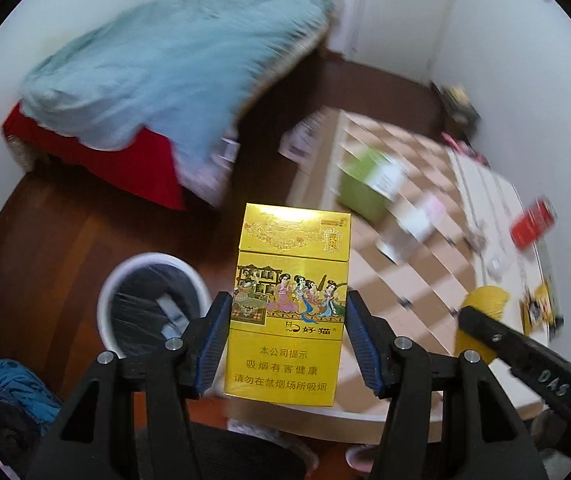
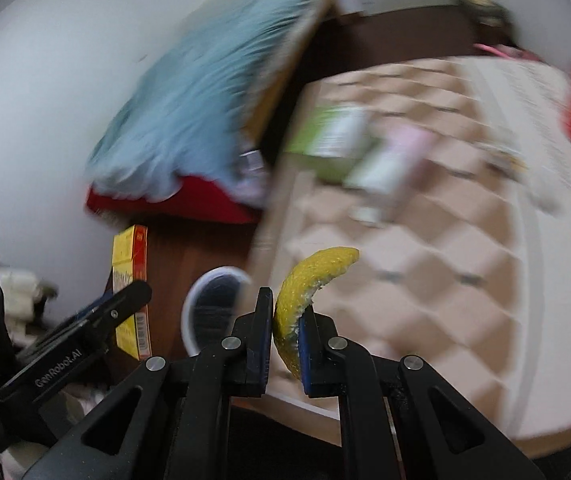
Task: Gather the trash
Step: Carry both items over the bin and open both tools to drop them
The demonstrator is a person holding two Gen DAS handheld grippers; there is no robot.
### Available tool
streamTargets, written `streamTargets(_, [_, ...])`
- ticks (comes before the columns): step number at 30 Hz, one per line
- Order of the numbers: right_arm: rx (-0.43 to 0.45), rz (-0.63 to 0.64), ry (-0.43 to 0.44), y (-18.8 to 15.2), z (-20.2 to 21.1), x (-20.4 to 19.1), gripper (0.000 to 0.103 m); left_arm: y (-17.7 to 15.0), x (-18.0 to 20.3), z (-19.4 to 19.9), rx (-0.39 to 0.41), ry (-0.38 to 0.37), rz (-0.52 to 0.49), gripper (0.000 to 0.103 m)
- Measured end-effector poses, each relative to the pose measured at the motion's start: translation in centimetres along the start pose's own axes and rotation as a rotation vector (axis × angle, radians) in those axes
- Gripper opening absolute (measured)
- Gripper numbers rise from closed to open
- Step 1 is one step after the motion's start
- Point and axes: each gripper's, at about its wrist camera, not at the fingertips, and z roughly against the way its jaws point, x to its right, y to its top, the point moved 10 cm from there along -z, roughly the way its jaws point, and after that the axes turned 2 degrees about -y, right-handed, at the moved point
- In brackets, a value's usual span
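Observation:
My left gripper [image 1: 288,312] is shut on a yellow cigarette pack [image 1: 289,300], held upright above the table's near edge; the same cigarette pack [image 2: 130,276] shows at the left of the right wrist view. My right gripper [image 2: 285,312] is shut on a curved yellow peel [image 2: 309,280], which also shows as the peel [image 1: 481,308] at the right of the left wrist view. A white trash bin [image 1: 153,300] with a black liner stands on the wooden floor, below and left of the pack. The bin [image 2: 213,304] sits just left of my right gripper.
A checked table [image 1: 425,280] carries a green box [image 1: 369,184], a pale carton [image 1: 413,220], a red pack [image 1: 533,222] and small items at the right. A bed with a blue blanket [image 1: 173,68] and red cover stands behind. Clothes [image 1: 13,388] lie at the lower left.

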Motion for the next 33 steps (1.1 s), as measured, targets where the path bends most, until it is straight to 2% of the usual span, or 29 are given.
streamTargets(5, [-0.103, 0.154, 0.086, -0.6, -7.1, -9.6, 0.012, 1.5, -8.9, 1.5, 0.033, 0.087, 0.069, 0.054])
streamTargets(9, [-0.206, 0.227, 0.106, -2.2, -13.1, -14.3, 0.012, 0.5, -15.6, -0.2, -0.002, 0.144, 0.140, 0.054])
streamTargets(10, [-0.255, 0.257, 0.108, -3.1, -15.4, -15.6, 0.012, 0.1, -16.9, -1.0, -0.021, 0.152, 0.156, 0.054])
streamTargets(12, [-0.317, 0.281, 0.097, -4.2, -18.5, -16.7, 0.012, -0.9, -19.8, -3.1, -0.068, 0.143, 0.206, 0.054])
streamTargets(16, [-0.415, 0.332, 0.060, -6.3, -23.9, -17.5, 0.012, -2.8, -23.8, -7.9, -0.172, 0.068, 0.312, 0.054])
streamTargets(22, [-0.474, 0.350, 0.018, -7.1, -28.7, -17.4, 0.012, -4.4, -26.6, -12.5, -0.276, 0.002, 0.395, 0.054])
streamTargets(25, [-0.482, 0.344, 0.011, -6.9, -29.6, -17.3, 0.013, -4.4, -27.7, -12.9, -0.287, 0.021, 0.418, 0.055])
streamTargets(26, [-0.487, 0.348, 0.000, -7.0, -30.0, -17.2, 0.015, -4.4, -28.0, -12.8, -0.286, 0.026, 0.421, 0.058])
streamTargets(27, [-0.490, 0.355, -0.015, -7.2, -30.2, -17.1, 0.029, -4.5, -28.4, -12.6, -0.281, 0.033, 0.424, 0.072])
streamTargets(28, [-0.482, 0.369, -0.050, -7.1, -30.4, -16.8, 0.042, -4.7, -28.8, -12.5, -0.279, 0.055, 0.419, 0.079])
streamTargets(29, [-0.472, 0.377, -0.071, -7.0, -30.4, -16.6, 0.072, -5.0, -29.3, -12.1, -0.278, 0.086, 0.410, 0.092])
streamTargets(30, [-0.466, 0.382, -0.079, -6.9, -30.3, -16.7, 0.089, -5.4, -29.7, -11.8, -0.276, 0.116, 0.399, 0.096])
streamTargets(33, [-0.442, 0.428, -0.146, -6.9, -29.8, -16.3, 0.094, -6.2, -30.7, -10.8, -0.265, 0.206, 0.373, 0.099])
